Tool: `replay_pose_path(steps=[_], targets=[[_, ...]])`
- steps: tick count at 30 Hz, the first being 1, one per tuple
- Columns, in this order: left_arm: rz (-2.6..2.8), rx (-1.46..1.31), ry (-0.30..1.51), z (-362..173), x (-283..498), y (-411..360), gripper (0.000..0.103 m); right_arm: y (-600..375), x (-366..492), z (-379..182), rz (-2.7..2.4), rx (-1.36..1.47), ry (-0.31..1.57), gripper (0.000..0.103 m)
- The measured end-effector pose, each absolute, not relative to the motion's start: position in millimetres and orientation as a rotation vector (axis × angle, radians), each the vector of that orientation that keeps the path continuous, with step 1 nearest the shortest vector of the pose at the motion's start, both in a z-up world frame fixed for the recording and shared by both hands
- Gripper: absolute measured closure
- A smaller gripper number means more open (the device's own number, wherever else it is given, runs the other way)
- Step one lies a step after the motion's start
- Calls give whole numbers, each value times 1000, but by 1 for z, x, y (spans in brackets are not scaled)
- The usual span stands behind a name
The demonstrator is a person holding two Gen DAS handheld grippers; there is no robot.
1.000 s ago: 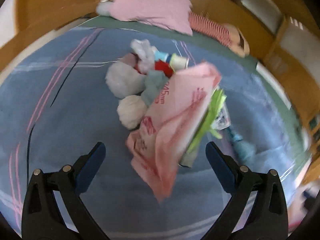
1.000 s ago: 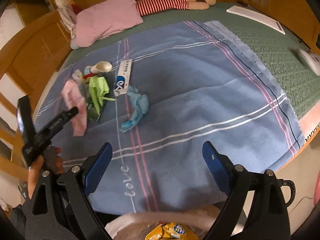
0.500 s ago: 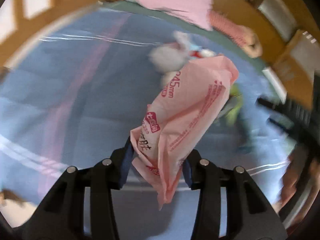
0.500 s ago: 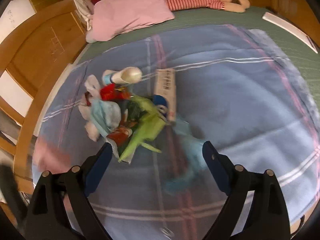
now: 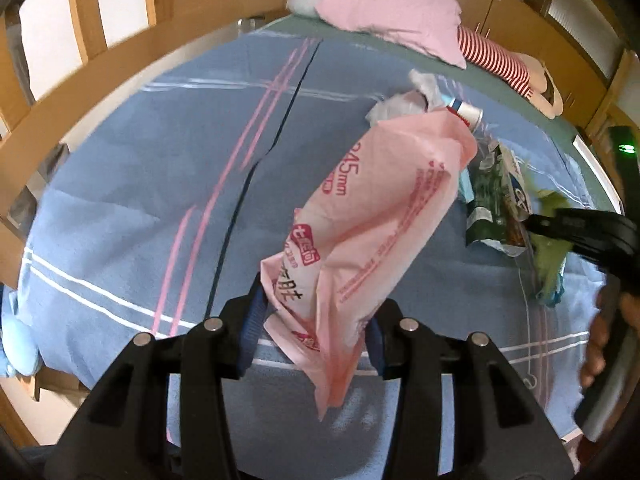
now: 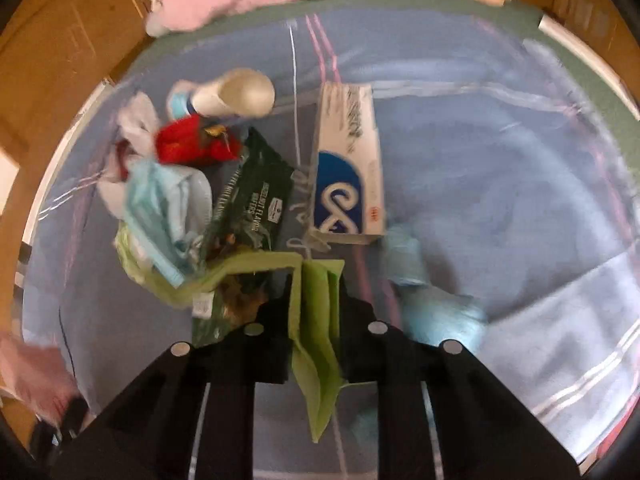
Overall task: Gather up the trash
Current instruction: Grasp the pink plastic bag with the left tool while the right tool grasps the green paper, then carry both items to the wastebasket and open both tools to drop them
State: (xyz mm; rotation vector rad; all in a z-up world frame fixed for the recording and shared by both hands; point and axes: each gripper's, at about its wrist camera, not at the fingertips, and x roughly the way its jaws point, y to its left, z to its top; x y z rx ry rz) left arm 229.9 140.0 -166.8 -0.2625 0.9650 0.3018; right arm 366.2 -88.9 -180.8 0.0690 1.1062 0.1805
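My left gripper [image 5: 316,320] is shut on a pink plastic package [image 5: 372,216] and holds it up above the blue blanket [image 5: 160,168]. My right gripper [image 6: 314,308] is shut on a green plastic wrapper [image 6: 316,320] at the near edge of a trash pile. The pile holds a dark green snack bag [image 6: 252,200], a red wrapper [image 6: 188,146], a light blue mask [image 6: 160,208], white tissue [image 6: 136,120], a white cup [image 6: 240,94] and a blue-and-white box [image 6: 348,168]. The right gripper also shows in the left wrist view [image 5: 580,232].
A crumpled light blue wrapper [image 6: 424,292] lies to the right of my right gripper. A pink pillow [image 5: 388,4] and a striped doll [image 5: 504,64] lie at the head of the bed. A wooden bed rail [image 5: 92,76] runs along the left.
My left gripper closed on the pink package and lifted it away from the pile. My right gripper moved in to the pile and closed on the green wrapper.
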Motion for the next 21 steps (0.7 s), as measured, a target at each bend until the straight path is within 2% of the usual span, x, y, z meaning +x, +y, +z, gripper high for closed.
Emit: replay_pose_path(steps=[7,13,21], targets=[[276,-259,988,-165,211,132,58,-118,328,-153,268,113,1072,85],[284,-248,999,-168,203,127,58,-110,303,-167,327,62,1191,85],[301,-258,1022,-173,202,132,58,-92,293,-186,341,41,1232,85]])
